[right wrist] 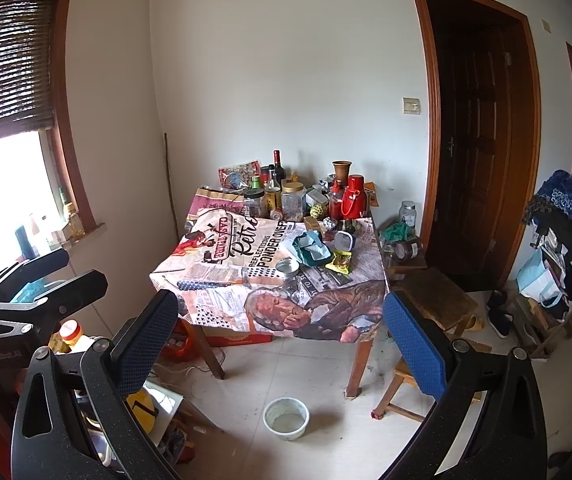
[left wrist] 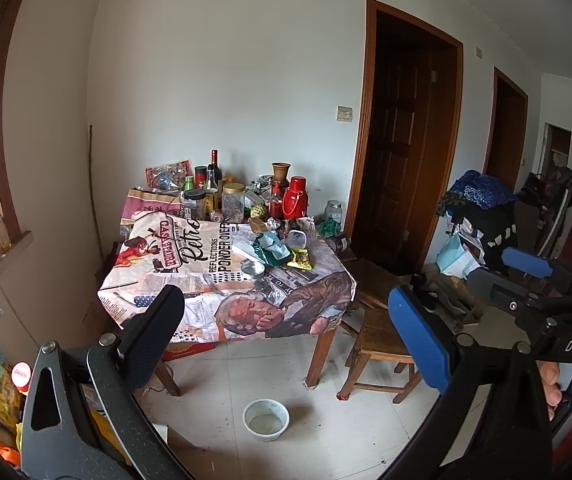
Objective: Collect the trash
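A table (left wrist: 190, 280) (right wrist: 222, 276) with a printed newspaper-style cloth stands across the room. On it lie a crumpled green wrapper (left wrist: 272, 246) (right wrist: 311, 249), a yellow snack packet (left wrist: 301, 259) (right wrist: 339, 262), a white paper (left wrist: 246, 248) and a round metal tin (left wrist: 252, 269) (right wrist: 287, 267). My left gripper (left wrist: 286, 320) is open and empty, well short of the table. My right gripper (right wrist: 282, 320) is open and empty too. The right gripper also shows in the left wrist view (left wrist: 525, 272); the left gripper shows in the right wrist view (right wrist: 46, 276).
Jars, bottles and a red thermos (left wrist: 295, 198) (right wrist: 355, 196) crowd the table's far edge. A white bowl (left wrist: 266, 419) (right wrist: 286, 418) sits on the floor in front. Wooden stools (left wrist: 381, 344) (right wrist: 437, 300) stand right of the table. Clutter lies at lower left, piled bags at right.
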Demonstrator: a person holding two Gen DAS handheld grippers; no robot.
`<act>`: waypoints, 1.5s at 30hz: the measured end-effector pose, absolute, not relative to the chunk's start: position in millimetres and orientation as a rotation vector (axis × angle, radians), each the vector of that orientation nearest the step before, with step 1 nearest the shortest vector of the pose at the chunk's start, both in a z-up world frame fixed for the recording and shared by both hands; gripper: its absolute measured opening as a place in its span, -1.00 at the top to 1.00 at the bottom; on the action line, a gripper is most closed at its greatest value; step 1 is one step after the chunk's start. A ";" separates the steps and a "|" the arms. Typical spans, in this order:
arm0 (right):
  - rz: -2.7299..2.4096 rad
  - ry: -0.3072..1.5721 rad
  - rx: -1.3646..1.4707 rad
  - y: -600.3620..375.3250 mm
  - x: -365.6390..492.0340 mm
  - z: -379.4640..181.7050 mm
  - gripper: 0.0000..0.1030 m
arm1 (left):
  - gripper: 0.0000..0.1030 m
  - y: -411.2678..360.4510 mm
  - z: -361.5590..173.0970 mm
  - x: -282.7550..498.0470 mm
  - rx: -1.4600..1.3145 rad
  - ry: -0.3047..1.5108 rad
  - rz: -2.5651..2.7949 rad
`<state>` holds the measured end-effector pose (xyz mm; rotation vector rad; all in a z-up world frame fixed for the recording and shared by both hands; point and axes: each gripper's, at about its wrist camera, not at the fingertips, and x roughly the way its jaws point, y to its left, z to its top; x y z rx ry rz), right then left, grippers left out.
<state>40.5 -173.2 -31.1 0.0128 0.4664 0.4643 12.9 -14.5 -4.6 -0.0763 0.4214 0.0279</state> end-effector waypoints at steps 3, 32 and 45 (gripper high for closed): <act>0.471 0.467 0.011 -174.0 40.5 -31.1 -0.98 | -0.99 -15.6 -4.9 13.5 -0.076 0.420 0.037; 0.487 0.427 -0.003 -230.5 88.4 -30.3 -0.98 | -0.99 -76.8 -13.1 73.1 -0.094 0.452 0.091; 0.398 0.476 0.018 -208.6 183.3 -49.7 -0.98 | -0.99 -35.8 -23.9 201.8 -0.071 0.467 0.034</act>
